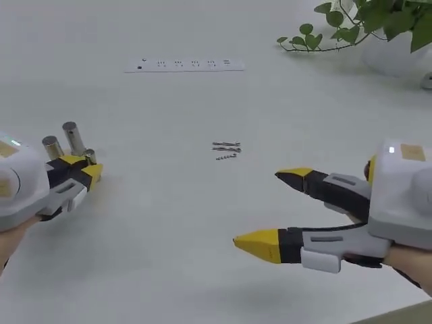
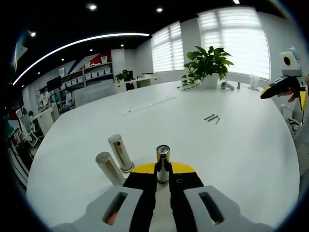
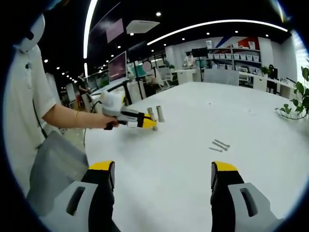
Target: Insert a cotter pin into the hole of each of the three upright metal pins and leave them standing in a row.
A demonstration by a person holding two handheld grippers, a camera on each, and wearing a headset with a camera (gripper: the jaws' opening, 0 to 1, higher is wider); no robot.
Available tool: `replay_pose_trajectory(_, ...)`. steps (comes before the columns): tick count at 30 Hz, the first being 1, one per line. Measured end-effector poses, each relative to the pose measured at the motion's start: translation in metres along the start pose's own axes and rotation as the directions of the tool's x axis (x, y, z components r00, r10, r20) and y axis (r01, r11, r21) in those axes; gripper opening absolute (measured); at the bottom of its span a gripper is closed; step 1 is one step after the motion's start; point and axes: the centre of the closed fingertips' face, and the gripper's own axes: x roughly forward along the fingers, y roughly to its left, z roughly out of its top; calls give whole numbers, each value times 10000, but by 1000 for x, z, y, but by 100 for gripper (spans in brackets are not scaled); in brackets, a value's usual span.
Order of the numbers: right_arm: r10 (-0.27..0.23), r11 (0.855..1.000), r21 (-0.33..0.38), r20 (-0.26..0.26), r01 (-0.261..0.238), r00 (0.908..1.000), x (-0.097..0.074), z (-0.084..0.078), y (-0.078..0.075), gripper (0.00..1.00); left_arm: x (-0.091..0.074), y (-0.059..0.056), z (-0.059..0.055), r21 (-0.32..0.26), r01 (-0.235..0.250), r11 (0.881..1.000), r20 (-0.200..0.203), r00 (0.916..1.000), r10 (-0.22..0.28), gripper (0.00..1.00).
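Note:
Three upright metal pins stand at the table's left: two free ones (image 1: 70, 138) (image 1: 52, 147) and a third pin (image 2: 162, 163) held between the jaws of my left gripper (image 1: 91, 169), which is shut on it. In the left gripper view the two free pins (image 2: 120, 152) (image 2: 108, 166) lean just left of the held one. Several small cotter pins (image 1: 226, 150) lie together mid-table, also seen as cotter pins (image 3: 219, 145) in the right gripper view. My right gripper (image 1: 266, 209) hovers open at the right, nothing between its jaws, well short of the cotter pins.
A white power strip (image 1: 184, 65) lies at the far side of the white table (image 1: 169, 229). A potted plant (image 1: 368, 23) stands at the back right. A person's arm (image 3: 67, 116) holds the left gripper.

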Motion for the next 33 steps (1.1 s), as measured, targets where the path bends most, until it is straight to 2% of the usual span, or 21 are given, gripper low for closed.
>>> replay_pose_trajectory(10,82,10000,-27,-97,-82,9999,0,-4,4,86,1,-27,6,192,713,9973,172,9973,-717,7)
replay_pose_trajectory(14,100,9999,-27,-167,-100,9998,0,-6,5,86,1,-34,6,268,907,9955,180,9957,-912,7)
replay_pose_trajectory(27,247,9997,31,-238,-246,9994,0,-9,9,86,0,-59,5,473,1624,9856,135,9865,-1632,7)
replay_pose_trajectory(33,285,9996,43,-264,-284,9992,1,-10,10,86,-1,-72,6,556,2024,9777,177,9789,-2037,7)
